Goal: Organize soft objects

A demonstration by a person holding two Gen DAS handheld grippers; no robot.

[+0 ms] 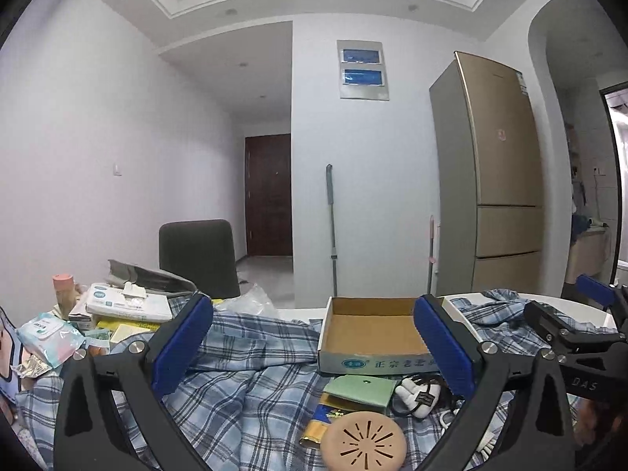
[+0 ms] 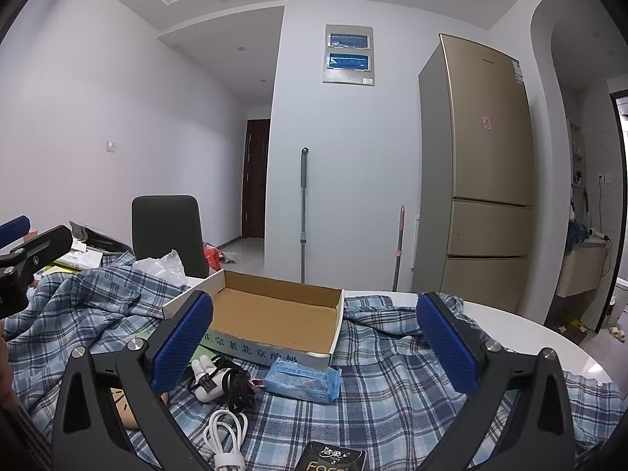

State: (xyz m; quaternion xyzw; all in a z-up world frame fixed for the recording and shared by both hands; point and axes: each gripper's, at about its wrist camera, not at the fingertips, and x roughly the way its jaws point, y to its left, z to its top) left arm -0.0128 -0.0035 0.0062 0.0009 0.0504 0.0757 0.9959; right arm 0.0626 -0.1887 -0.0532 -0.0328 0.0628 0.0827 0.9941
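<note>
Room: pale walls, a gold fridge [image 1: 498,180] at the far right, a dark chair [image 1: 198,257] behind the tabletop [image 2: 549,337], which is white and round-edged where it shows.
Left wrist view, cloth: I see a blue plaid shirt [image 1: 251,357] spread rumpled over most of the surface; I take it for the main soft object.
Left wrist view, box: an empty cardboard box [image 1: 373,333] sits on the shirt, straight ahead of me.
Left wrist view, clutter: a green pouch [image 1: 361,390], a round tan disc [image 1: 363,441] and a small white plush toy [image 1: 418,394] lie just before the box; wipe packs [image 1: 49,335] are piled far left.
Left tongs [image 1: 314,349]: spread wide, holding nothing, hovering above the shirt.
Right wrist view, box: same box, angled, with a blue tissue pack [image 2: 302,378] touching its near wall.
Right wrist view, extras: a coiled white cable [image 2: 227,439] and a dark packet [image 2: 333,461] lie near the bottom edge.
Right tongs [image 2: 314,345]: also wide apart and empty.
Risk, drag: pulling the shirt now would likely tip the box and scatter the small items resting on it.
Risk, snag: the plush toy's black cord could catch a pad.
Risk, crowding: both tongs work close together; a collision looks possible.
</note>
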